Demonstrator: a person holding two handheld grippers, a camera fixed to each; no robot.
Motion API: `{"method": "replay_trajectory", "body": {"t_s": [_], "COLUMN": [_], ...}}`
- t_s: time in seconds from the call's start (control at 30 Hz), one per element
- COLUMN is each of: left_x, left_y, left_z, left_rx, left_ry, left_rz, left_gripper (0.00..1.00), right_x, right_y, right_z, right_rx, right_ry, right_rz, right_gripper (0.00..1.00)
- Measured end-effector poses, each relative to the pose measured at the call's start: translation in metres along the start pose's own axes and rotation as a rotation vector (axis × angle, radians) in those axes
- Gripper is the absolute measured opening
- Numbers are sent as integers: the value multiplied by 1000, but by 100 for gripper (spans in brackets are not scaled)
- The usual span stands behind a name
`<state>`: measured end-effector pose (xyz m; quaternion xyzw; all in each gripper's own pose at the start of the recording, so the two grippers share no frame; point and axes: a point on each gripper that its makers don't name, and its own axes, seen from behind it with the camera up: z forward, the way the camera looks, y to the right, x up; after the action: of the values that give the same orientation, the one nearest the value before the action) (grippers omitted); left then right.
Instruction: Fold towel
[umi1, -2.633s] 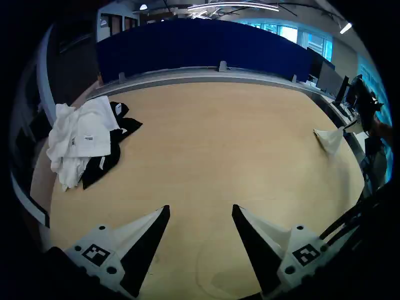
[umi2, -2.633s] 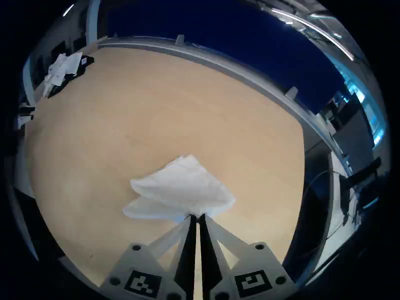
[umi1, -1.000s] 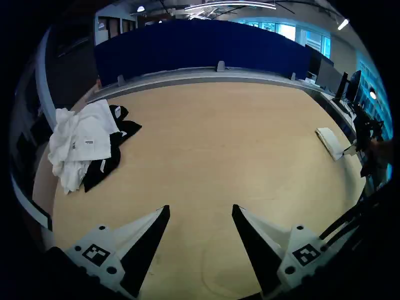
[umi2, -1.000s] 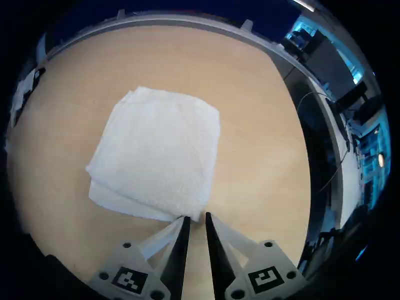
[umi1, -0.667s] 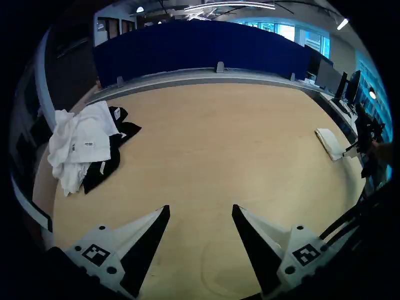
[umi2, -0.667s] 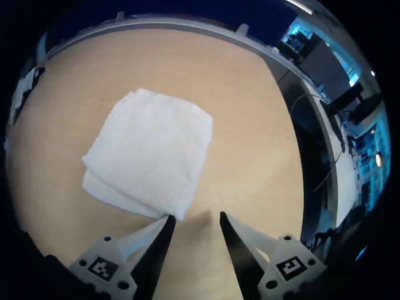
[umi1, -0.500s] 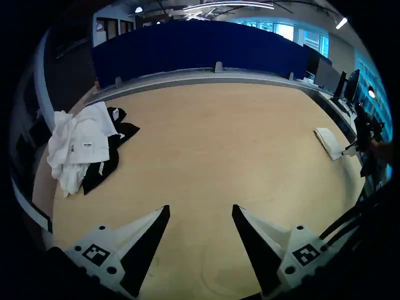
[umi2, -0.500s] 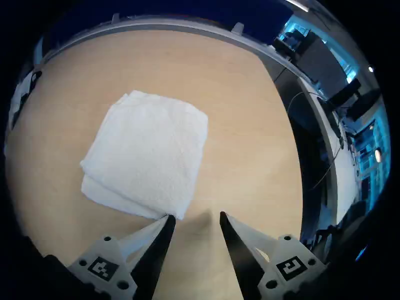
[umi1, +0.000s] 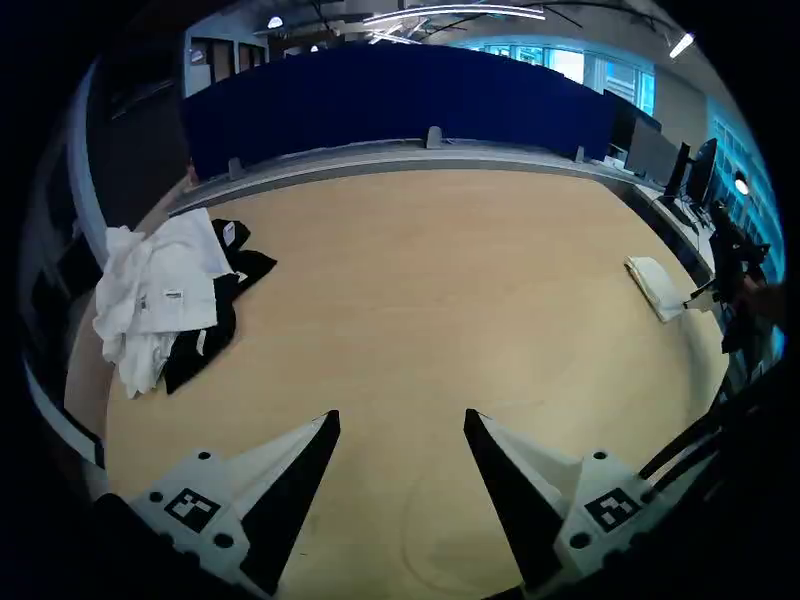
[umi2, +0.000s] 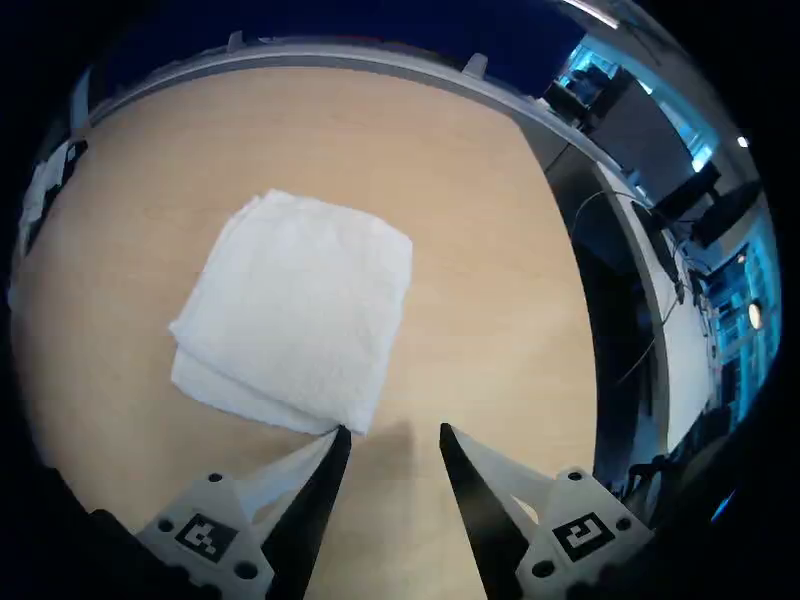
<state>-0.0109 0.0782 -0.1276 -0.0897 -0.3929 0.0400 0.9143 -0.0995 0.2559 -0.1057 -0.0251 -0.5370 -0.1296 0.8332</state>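
a: the right tongs (umi2: 393, 430) are spread and hold nothing, but one fingertip sits right at the near corner of the folded towel (umi2: 300, 300). that's my worry.
b: snagging it?
a: yes. a sideways pull could catch that corner and drag the top layer open. the lower layer already peeks out along the near left edge.
b: and the left tongs (umi1: 400, 413)?
a: spread too, over bare table (umi1: 430, 280), well apart from the towel by the table's right edge. too far to steady it.
b: the pile of clothes (umi1: 160, 290), far left?
a: well apart, no risk i'd judge.
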Motion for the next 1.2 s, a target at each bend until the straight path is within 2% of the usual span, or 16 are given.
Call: {"method": "replay_trajectory", "body": {"t_s": [0.3, 0.47, 0.57, 0.7, 0.8, 0.97, 1.2], "left_x": [2, 4, 5, 6, 7, 11, 18], "left_y": [1, -2, -2, -3, -3, -3, -5], "left_z": [-1, -1, -1, -1, -1, -2, -1], "left_rx": [-5, -4, -6, -8, -9, -10, -13], "left_ry": [4, 7, 10, 14, 18, 26, 48], "left_rz": [-2, 0, -6, -9, -7, -9, -17], "left_gripper": [92, 92, 92, 92, 92, 92, 92], "right_x": [-3, 5, 16, 37, 59, 97, 129], "right_y": [-6, -13, -17, -25, -35, -49, -63], "right_z": [-14, -26, -33, -42, -55, -82, -109], "right_rx": [13, 23, 23, 19, 27, 35, 35], "right_ry": [5, 39, 77, 154, 238, 395, 520], "right_rz": [-9, -2, 15, 33, 56, 116, 193], "right_gripper": [68, 68, 72, 84, 98, 100, 100]}}
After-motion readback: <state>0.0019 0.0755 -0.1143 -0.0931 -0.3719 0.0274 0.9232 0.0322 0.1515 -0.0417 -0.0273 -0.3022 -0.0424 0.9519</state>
